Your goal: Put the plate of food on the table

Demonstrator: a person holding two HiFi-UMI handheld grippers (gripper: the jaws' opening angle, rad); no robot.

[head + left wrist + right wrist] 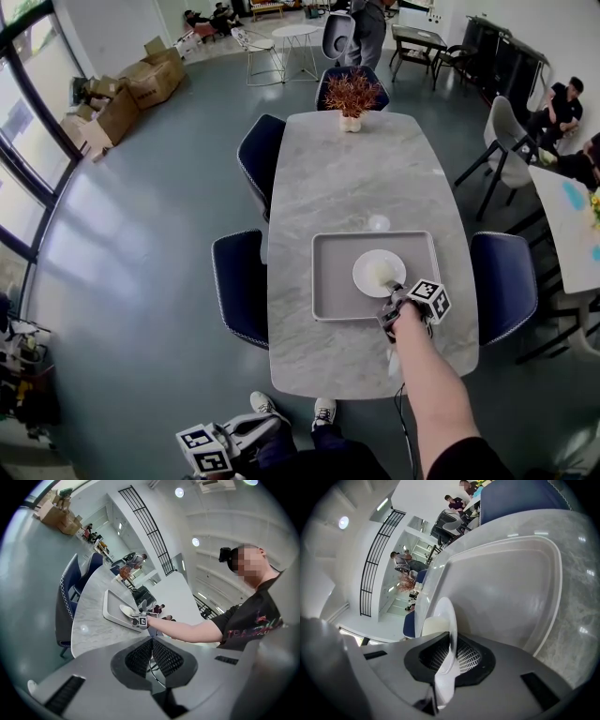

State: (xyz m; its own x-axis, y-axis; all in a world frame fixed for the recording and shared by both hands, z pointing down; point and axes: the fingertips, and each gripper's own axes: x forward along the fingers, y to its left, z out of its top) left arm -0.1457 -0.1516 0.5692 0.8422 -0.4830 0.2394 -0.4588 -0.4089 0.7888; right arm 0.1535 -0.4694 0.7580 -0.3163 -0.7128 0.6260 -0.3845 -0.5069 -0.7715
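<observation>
Marble table, tray, plate face up, rim in right gripper jaws

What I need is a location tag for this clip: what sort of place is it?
Probably a shared dining or break area in an office-like building: a long grey marble-look table with navy upholstered chairs, a white plate and grey tray, more tables and seated people behind.
</observation>
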